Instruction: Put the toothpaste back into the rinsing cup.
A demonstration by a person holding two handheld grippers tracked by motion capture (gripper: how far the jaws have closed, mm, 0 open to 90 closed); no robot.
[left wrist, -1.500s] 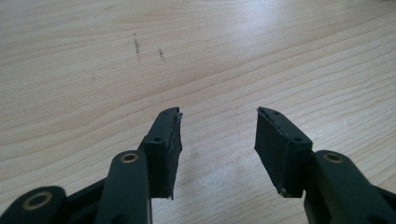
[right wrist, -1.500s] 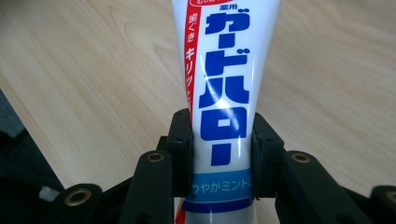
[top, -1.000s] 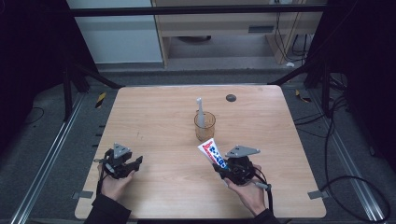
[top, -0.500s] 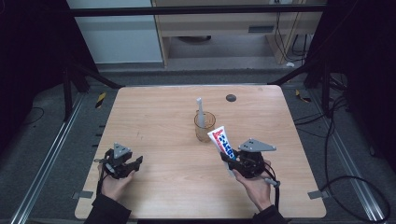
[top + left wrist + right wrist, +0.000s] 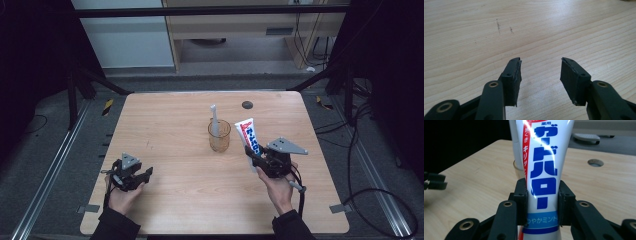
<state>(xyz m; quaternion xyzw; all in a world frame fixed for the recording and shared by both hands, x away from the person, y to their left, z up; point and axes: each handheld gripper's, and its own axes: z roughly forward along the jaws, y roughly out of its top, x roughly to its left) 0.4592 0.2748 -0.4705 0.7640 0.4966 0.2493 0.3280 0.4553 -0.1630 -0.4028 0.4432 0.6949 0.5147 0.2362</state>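
Lifted and carried right since a second ago, the toothpaste tube (image 5: 249, 137) now stands clamped in the right gripper (image 5: 254, 156), just right of the amber cup (image 5: 219, 136) holding a toothbrush (image 5: 214, 120). At the table's (image 5: 175, 120) near left, the left gripper (image 5: 142, 176) rests with jaws wide apart, empty.

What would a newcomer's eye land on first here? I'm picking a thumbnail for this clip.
The white toothpaste tube with bold blue and red lettering, clamped in the right claw and tilted above the table's right half. Next, the amber cup at mid-table with a toothbrush standing in it. The left claw rests open near the front left edge.
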